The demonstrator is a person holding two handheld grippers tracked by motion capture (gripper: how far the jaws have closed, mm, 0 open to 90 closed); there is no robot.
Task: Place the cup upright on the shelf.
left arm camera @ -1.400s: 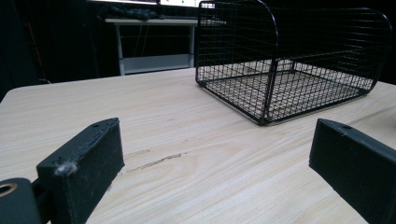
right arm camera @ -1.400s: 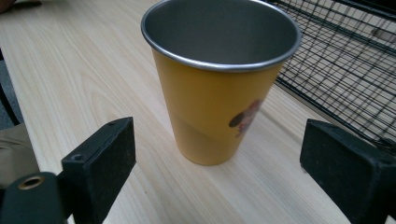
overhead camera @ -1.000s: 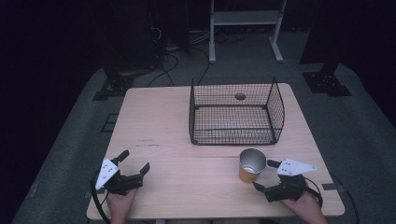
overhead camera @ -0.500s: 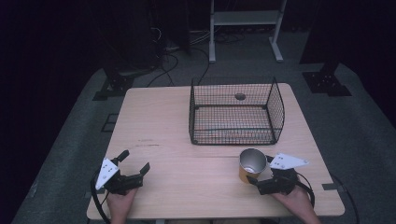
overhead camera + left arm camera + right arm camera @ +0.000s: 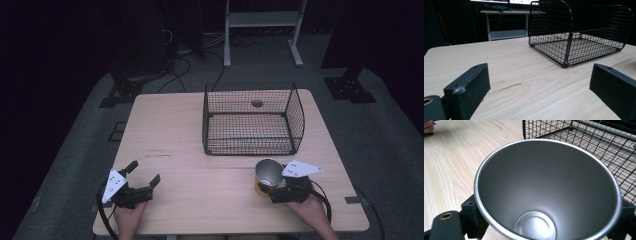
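At the left, found the left gripper (image 5: 144, 172) resting low on the table (image 5: 190, 150) near its front edge, jaws spread wide and holding nothing; in the left gripper view only bare wood lay between them. Further right, noted the wire basket (image 5: 297, 120) standing at the back half of the table, empty as far as visible. Just in front of its right corner, saw the metal cup (image 5: 268, 172) upright on the table, near the basket but apart from it. Around the cup's lower wall, saw the right gripper (image 5: 267, 187), one jaw at each side of the cup (image 5: 549, 195), seemingly pressed against it, so clenched on the cup.

Judged the risks as these: a smooth, tapered wall, so possible slipping from a weak grip during a lift; a low grasp, so possible tilting; and the basket's front wall close by, so possible knocking of the rim against the wire.
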